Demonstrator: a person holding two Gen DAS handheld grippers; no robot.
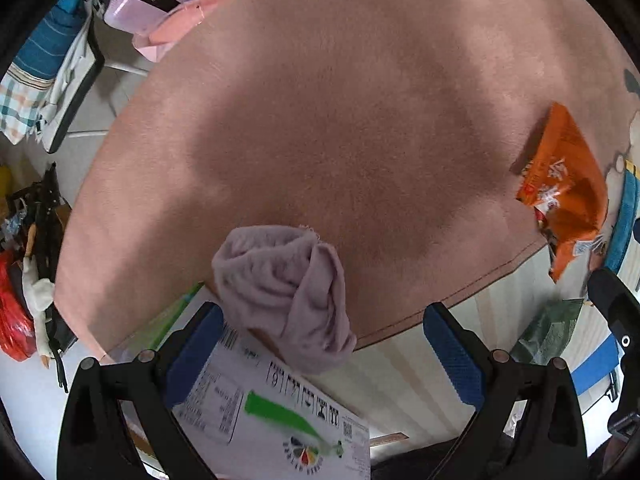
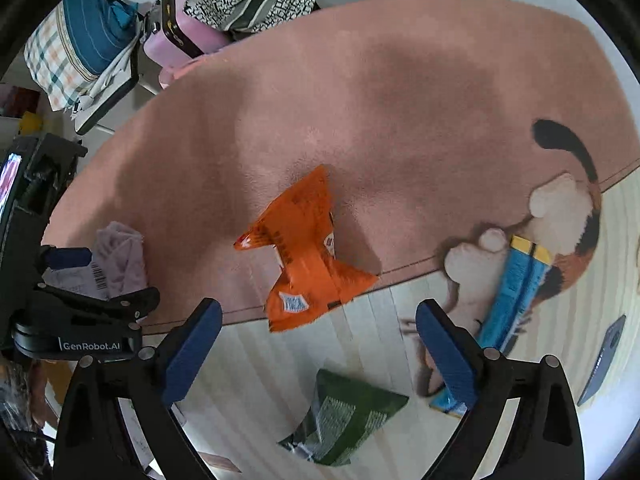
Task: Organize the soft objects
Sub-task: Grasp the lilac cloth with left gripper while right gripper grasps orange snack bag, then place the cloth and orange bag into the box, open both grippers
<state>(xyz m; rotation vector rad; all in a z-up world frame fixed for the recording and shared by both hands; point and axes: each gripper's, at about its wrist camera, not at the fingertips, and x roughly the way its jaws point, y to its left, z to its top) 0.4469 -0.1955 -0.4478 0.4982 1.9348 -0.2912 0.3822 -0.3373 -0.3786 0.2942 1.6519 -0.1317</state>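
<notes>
A large pink rug (image 1: pixel 340 100) fills most of both views, lying on a pale striped floor (image 2: pixel 280 360) whose edge runs along the rug's near side. At the rug's right end in the right wrist view, a cartoon figure (image 2: pixel 560 216) in cream, orange and black is printed on it. Far left, beyond the rug, a pink suitcase (image 2: pixel 180 36) stands next to a heap of checked and blue fabric (image 2: pixel 76 44).

A white cardboard box (image 1: pixel 280 408) with a green mark and printed labels lies at the near left, partly over the rug's edge. A crumpled mauve cloth (image 1: pixel 286 296) rests on the box's far corner, touching both box and rug, just ahead of the left gripper (image 1: pixel 324 352). Its blue-padded fingers stand wide apart and hold nothing; the cloth lies between and beyond their tips.

An orange snack bag (image 2: pixel 308 256) lies crumpled across the rug's near edge, partly on the floor, just beyond the right gripper (image 2: pixel 318 348). Those fingers are also spread wide and empty. A dark green packet (image 2: pixel 348 416) lies on the floor between the right fingers, nearer than the orange bag. A blue packet (image 2: pixel 516 292) lies to the right on the printed figure.
</notes>
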